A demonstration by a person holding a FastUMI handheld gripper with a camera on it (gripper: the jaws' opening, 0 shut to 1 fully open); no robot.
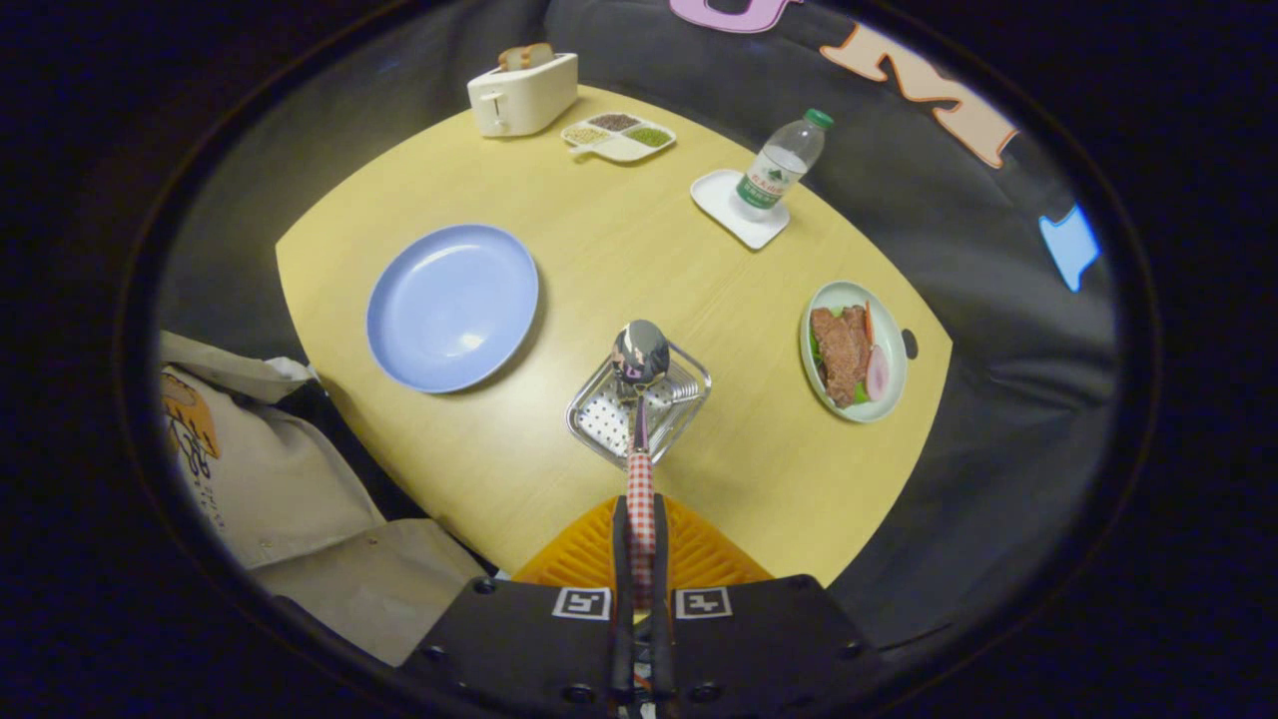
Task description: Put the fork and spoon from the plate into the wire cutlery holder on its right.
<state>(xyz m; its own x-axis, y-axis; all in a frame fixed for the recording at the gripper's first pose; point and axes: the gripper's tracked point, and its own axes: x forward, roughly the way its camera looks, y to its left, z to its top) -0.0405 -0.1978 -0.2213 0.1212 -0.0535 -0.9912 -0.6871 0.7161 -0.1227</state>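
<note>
My gripper [640, 519] is shut on the spoon's red-and-white checked handle [640, 499]. The spoon's shiny bowl [640, 353] points away from me and hangs above the wire cutlery holder [687, 371], which I see from above on the yellow table. I cannot make out a fork inside the holder. The blue plate [451, 306] lies to the left of the holder with nothing on it.
A green plate of meat and vegetables [856, 350] sits right of the holder. Farther back stand a water bottle [783, 165] on a white coaster, a divided dish of grains [619, 135] and a toaster [522, 93]. A person's light clothing [270, 479] is beside the table's near left edge.
</note>
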